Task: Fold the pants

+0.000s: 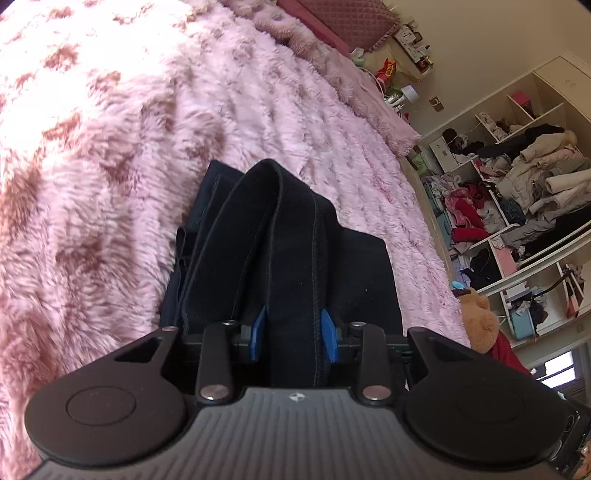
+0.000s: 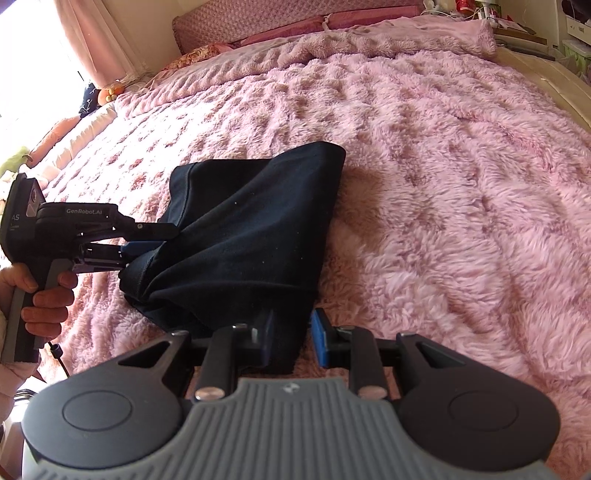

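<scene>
The dark navy pants lie folded into a thick bundle on the pink furry blanket. My left gripper is shut on a bunched edge of the pants, which fills the gap between its blue pads. In the right wrist view the left gripper comes in from the left and grips the bundle's near-left edge. My right gripper has a corner of the pants between its blue pads, with a visible gap on the right pad side.
The blanket covers the whole bed, with a dark red headboard and pillows at the far end. Open shelves stuffed with clothes and a brown plush toy stand beyond the bed's right edge.
</scene>
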The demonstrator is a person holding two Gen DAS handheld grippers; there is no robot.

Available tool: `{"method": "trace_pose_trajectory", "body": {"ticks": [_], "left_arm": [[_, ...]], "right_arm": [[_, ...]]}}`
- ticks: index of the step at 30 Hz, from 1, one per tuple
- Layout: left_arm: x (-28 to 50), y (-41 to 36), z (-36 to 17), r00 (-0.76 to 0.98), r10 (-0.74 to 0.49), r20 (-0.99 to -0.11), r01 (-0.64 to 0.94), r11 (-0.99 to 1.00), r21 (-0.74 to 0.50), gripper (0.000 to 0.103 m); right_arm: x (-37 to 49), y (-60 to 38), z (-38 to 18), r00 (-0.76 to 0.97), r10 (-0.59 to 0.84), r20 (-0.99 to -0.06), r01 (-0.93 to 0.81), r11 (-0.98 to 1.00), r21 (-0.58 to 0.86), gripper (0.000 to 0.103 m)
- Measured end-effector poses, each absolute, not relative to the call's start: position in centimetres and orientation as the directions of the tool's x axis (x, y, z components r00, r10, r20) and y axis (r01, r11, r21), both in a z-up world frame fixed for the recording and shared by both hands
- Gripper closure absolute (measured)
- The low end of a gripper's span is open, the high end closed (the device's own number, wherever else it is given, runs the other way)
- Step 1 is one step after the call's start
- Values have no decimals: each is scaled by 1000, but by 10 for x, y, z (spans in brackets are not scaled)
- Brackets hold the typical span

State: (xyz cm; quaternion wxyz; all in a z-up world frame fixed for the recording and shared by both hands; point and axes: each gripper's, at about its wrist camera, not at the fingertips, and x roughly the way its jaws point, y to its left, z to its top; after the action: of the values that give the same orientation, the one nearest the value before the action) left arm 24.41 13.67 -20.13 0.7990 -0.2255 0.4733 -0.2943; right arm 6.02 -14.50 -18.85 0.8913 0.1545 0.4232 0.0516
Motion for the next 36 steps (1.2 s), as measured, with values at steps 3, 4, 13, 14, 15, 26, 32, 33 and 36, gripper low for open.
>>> {"method": "trace_pose_trajectory", "body": {"ticks": [3, 4, 13, 14, 15, 26, 32, 33, 36], "left_arm": [[235, 134, -164, 446, -634, -631, 317, 772, -552, 102], [234, 134, -157, 461, -618, -636, 330, 785, -524, 102], [237, 134, -177, 505, -471, -723, 269, 882, -387, 102], [241, 134, -183, 499, -462, -734, 266, 887, -378, 102], [243, 132, -190, 495, -446, -746, 263, 895, -361, 102], [237, 131, -199, 476, -422, -771, 300, 903, -308, 96], [221, 142, -172, 513, -405, -757, 298, 911, -286, 92], [220, 141, -163, 533, -413, -739, 301, 908, -290, 92], [224, 126, -143, 566, -472, -676, 355, 880, -316, 92]], "right_arm": [[61, -143, -184, 652, 213, -728, 29, 952, 304, 83], [61, -143, -181, 659, 210, -722, 27, 953, 302, 83], [76, -133, -184, 651, 206, -730, 11, 960, 281, 83], [78, -132, -189, 639, 204, -742, 16, 960, 278, 83], [82, -130, -196, 620, 203, -758, 26, 960, 278, 88], [64, -127, -241, 514, 258, -818, 68, 939, 338, 95], [47, -133, -216, 526, 257, -811, 44, 944, 328, 98], [48, -137, -207, 556, 250, -793, 45, 943, 329, 97], [63, -143, -183, 650, 223, -727, 36, 946, 322, 97]]}}
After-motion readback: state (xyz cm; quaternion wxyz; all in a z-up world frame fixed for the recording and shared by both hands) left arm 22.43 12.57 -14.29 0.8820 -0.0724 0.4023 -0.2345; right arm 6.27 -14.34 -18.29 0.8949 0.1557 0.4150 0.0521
